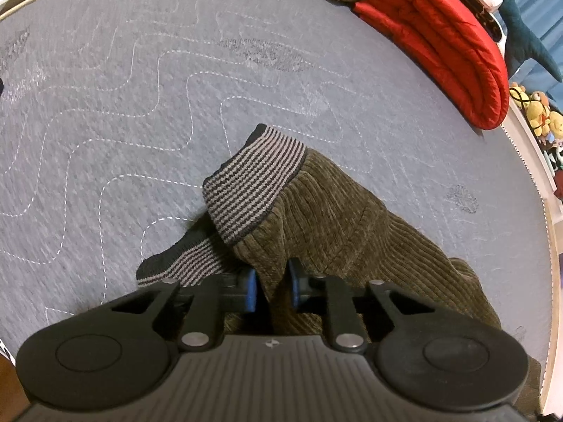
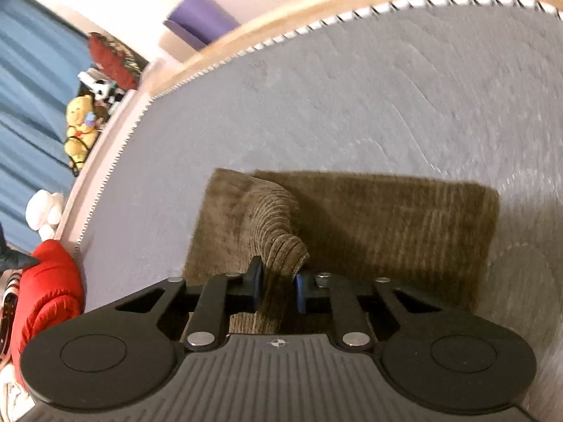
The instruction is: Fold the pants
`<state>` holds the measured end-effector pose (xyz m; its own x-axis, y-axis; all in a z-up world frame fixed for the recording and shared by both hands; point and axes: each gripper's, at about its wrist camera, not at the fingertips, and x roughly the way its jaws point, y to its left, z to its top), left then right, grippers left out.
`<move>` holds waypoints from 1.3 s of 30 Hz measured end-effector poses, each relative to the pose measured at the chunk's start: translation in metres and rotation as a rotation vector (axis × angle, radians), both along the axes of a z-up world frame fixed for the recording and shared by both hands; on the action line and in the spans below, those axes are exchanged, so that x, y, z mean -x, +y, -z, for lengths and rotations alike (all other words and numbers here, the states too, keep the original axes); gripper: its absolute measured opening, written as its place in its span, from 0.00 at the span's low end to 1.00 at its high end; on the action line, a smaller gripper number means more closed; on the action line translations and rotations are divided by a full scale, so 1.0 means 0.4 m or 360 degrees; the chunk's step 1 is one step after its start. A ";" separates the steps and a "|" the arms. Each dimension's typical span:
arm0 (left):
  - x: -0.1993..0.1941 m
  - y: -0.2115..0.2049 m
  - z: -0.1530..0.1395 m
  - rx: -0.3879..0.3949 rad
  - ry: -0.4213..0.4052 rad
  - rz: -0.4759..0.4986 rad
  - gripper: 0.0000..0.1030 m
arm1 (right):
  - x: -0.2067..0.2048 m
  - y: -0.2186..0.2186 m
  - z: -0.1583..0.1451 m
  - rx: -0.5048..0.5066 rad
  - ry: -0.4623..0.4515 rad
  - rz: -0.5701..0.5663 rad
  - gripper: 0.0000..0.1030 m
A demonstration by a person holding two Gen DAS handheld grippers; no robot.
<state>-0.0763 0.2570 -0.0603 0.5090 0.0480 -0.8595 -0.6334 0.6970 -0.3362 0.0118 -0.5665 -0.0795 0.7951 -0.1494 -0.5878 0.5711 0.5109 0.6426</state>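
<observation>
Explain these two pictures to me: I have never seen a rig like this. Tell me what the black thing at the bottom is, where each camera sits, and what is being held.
A person holds a handheld two-finger gripper in each hand; a camera on each looks along its fingers. The left gripper, in the left wrist view, pinches a fold of the brown corduroy pants near the striped waistband. The right gripper, in its own view, pinches another fold of the pants. The pants lie on a grey quilted mattress. A folded red blanket lies at its far edge.
</observation>
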 end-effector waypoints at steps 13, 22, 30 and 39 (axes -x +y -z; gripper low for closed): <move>0.151 -0.001 -0.137 -0.0018 -0.0302 -0.0030 0.07 | 0.128 0.072 -0.215 0.0575 -0.0343 0.0042 0.16; 0.143 0.013 -0.040 -0.0028 0.0157 -0.0050 0.57 | 0.110 -0.048 0.017 0.0110 0.0486 0.0164 0.16; 0.135 -0.011 -0.166 -0.0394 -0.0146 -0.0109 0.60 | 0.142 -0.024 -0.118 0.0586 0.0252 0.0389 0.26; -0.028 -0.210 -0.127 -0.0374 -0.0203 0.0633 0.18 | 0.068 -0.061 -0.113 0.0487 -0.0111 -0.0019 0.31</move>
